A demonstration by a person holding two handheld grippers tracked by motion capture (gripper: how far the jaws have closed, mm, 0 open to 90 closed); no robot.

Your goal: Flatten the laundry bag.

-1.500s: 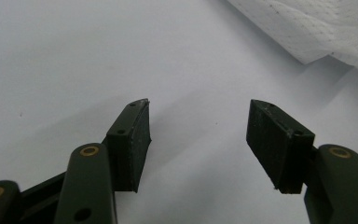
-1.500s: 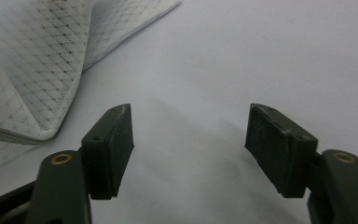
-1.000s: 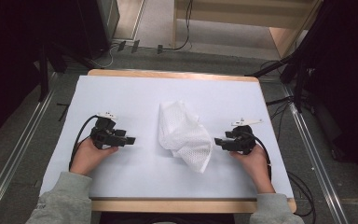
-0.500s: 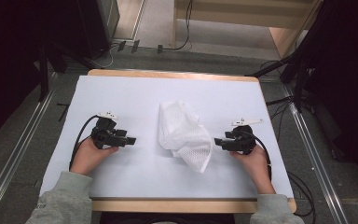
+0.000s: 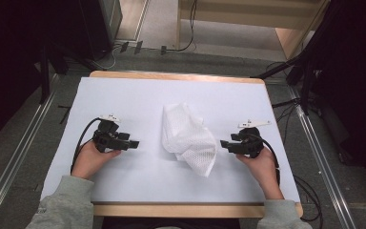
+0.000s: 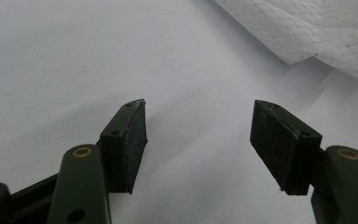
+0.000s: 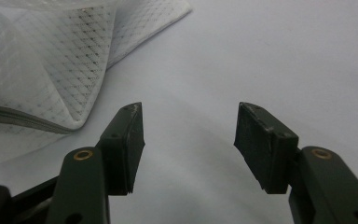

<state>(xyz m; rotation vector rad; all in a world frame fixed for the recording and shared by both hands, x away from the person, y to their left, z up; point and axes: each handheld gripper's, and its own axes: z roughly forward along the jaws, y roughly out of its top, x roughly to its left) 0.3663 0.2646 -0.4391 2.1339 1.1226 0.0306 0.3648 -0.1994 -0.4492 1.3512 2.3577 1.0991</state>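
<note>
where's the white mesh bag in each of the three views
High view: the white mesh bag lies crumpled at the table's middle, between the two grippers.
Left gripper view: its edge fills the top right corner, beyond the open jaws.
Right gripper view: it fills the upper left, a grey zip along its lower edge.
Shared landmark: the white table cover.

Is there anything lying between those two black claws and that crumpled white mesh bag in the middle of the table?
Nothing visible. The white mesh bag lies alone on the white table cover, with the left gripper and right gripper on either side, jaws open and pointing at it. Only bare cover separates each from the bag.
</note>
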